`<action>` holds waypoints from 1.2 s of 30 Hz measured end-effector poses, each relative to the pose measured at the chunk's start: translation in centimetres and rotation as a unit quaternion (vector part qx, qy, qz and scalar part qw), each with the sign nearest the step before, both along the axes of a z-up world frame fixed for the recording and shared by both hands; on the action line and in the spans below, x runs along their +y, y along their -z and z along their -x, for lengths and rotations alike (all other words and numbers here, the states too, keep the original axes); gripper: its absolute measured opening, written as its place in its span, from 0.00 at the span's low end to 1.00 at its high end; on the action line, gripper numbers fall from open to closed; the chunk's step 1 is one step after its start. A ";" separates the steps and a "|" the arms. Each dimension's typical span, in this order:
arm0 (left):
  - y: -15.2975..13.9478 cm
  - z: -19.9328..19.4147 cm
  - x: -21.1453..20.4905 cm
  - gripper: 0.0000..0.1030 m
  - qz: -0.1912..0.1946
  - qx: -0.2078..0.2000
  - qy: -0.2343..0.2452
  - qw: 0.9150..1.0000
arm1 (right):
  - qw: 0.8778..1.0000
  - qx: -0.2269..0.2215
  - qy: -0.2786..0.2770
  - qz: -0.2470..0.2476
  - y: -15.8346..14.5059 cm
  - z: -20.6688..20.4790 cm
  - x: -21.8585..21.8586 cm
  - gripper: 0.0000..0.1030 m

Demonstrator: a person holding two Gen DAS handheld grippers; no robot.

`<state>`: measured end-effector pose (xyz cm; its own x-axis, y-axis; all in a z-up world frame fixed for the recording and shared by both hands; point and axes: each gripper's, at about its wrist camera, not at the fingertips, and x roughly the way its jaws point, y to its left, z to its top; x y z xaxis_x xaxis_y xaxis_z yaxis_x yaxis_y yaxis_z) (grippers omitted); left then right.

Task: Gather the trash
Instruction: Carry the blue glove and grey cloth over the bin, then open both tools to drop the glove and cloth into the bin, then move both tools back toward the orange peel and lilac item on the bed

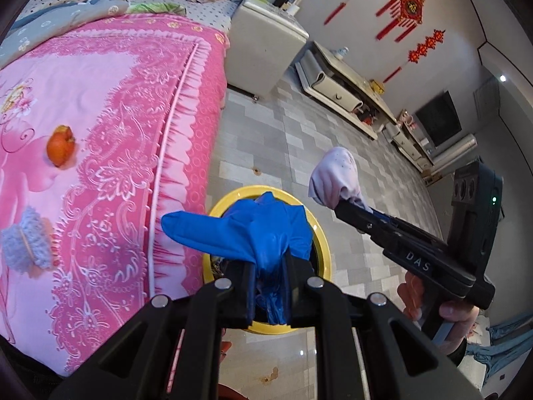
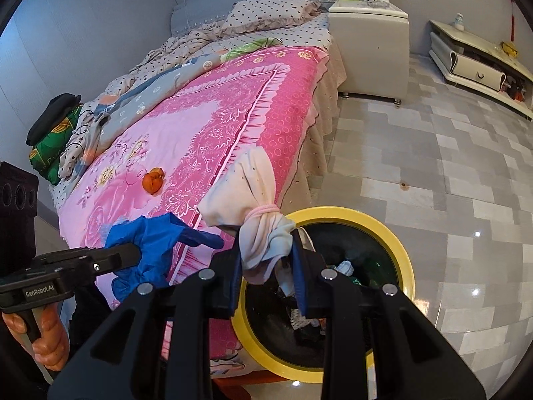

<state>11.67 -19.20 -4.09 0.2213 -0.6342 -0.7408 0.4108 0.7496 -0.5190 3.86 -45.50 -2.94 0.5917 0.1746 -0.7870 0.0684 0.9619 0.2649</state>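
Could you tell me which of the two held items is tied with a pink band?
The pale cloth bundle in the right gripper; the blue glove has none.

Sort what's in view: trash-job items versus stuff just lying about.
Job:
- blue glove, in left gripper
- tied pale cloth, in right gripper
- yellow-rimmed bin
- orange peel

Lying about:
- pillow
- folded clothes
- bedside cabinet

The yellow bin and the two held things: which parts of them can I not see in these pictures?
- Bin inside: in the left wrist view the blue glove and left tool cover it.
- Bin near rim: in the right wrist view the right tool covers it; the contents are dark and unclear.
- Glove's lower end: squeezed between the left tool's fingers.
- White cloth bundle: what it wraps stays hidden in both views.
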 end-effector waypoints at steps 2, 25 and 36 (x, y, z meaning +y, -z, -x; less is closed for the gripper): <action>0.8 0.1 -0.8 0.11 -0.005 0.006 0.008 1.000 | 1.000 0.007 0.006 -0.003 0.6 0.2 -0.7 0.25; 3.6 0.8 -4.3 0.49 -0.038 0.018 0.052 0.998 | 0.996 0.029 0.078 -0.031 4.0 0.6 -6.2 0.39; 3.5 -0.2 -0.8 0.73 -0.049 0.009 0.019 0.999 | 0.996 0.028 0.078 -0.020 3.7 -0.5 -5.8 0.69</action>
